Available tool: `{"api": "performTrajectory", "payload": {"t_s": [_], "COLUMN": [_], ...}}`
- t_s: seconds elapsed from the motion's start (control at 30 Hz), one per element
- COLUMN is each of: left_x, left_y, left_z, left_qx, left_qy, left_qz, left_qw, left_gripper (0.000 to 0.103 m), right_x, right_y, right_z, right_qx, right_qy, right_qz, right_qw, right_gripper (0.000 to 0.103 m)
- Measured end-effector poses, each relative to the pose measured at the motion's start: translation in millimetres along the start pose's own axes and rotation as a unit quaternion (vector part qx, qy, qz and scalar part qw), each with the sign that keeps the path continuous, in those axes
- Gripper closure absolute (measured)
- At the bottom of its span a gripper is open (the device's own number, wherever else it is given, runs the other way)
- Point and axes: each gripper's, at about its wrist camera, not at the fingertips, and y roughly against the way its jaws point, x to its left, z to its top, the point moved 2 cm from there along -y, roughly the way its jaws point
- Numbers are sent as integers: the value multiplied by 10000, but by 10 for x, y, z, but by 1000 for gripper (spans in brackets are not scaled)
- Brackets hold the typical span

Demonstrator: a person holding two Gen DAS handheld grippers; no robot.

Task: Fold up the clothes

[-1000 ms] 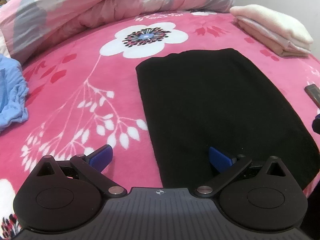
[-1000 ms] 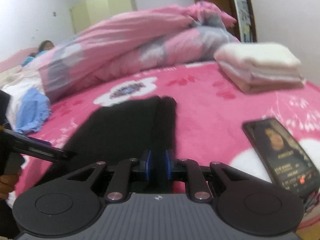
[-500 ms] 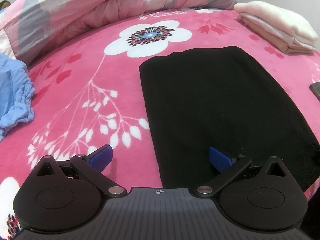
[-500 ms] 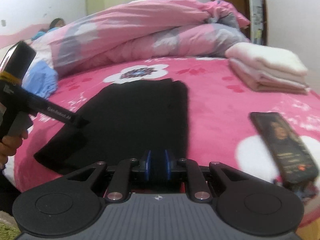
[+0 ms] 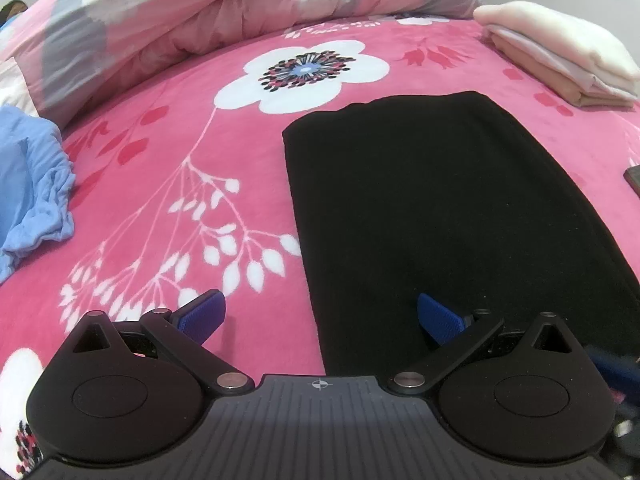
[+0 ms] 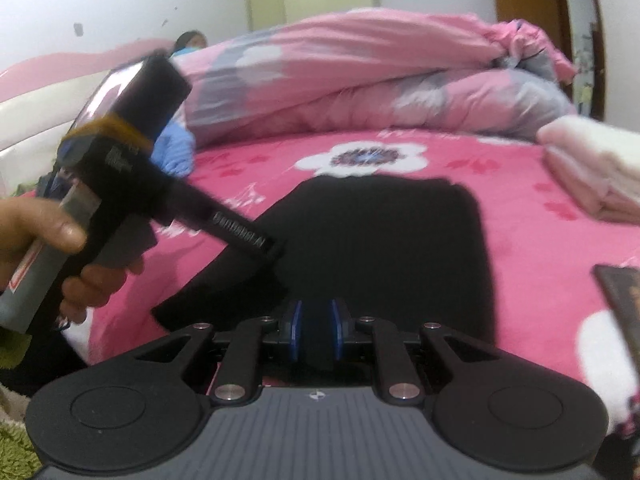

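A black garment (image 5: pixel 440 200) lies flat on the pink flowered bedspread (image 5: pixel 180 152), folded into a long rectangle. My left gripper (image 5: pixel 320 316) hovers open over its near left edge, blue pads wide apart, nothing between them. In the right wrist view the same black garment (image 6: pixel 380 240) runs away from me. My right gripper (image 6: pixel 316 336) is shut on its near edge, with dark cloth pinched between the blue pads. A hand (image 6: pixel 44 236) holds the left gripper's body (image 6: pixel 132 168) at the left of that view.
A folded stack of cream and pink clothes (image 5: pixel 560 52) sits at the far right. A crumpled blue garment (image 5: pixel 28 184) lies at the left. A phone (image 6: pixel 620 300) rests on the bedspread to the right. A rolled duvet (image 5: pixel 200 20) fills the back; a person (image 6: pixel 192 40) sits behind it.
The right gripper has shifted and rolled with the cloth still in it; the hand-held left gripper now looms larger at the left of its view. The left gripper has held still.
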Motion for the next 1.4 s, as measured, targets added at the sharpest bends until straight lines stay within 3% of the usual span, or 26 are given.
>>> {"api": "performTrajectory", "payload": {"t_s": [0.33,0.57,0.77,1.4], "left_x": [2,-16,-27,-48], "left_y": [-5,2,7,13], "left_z": [8,11,7,6], "left_qx": [-12,-9,-23,-25], "left_qy": [-44,-62,-97,-123], "left_qz": [19,59,91,127], "left_qw": [10000,10000,9999,9998], "left_gripper": [0,0,0,0], "right_x": [50,-141,-303,-341], "right_y": [138,229,60,52], "right_z": [-114,36,-48,-87], "right_qx": [381,32,254,224], "right_qy": [70,-111,-254,-424], "right_qz": [133,-340,-615,-555], "right_qw": [9992,9994,9975,9973], "right_gripper": [86,86,86,85]}}
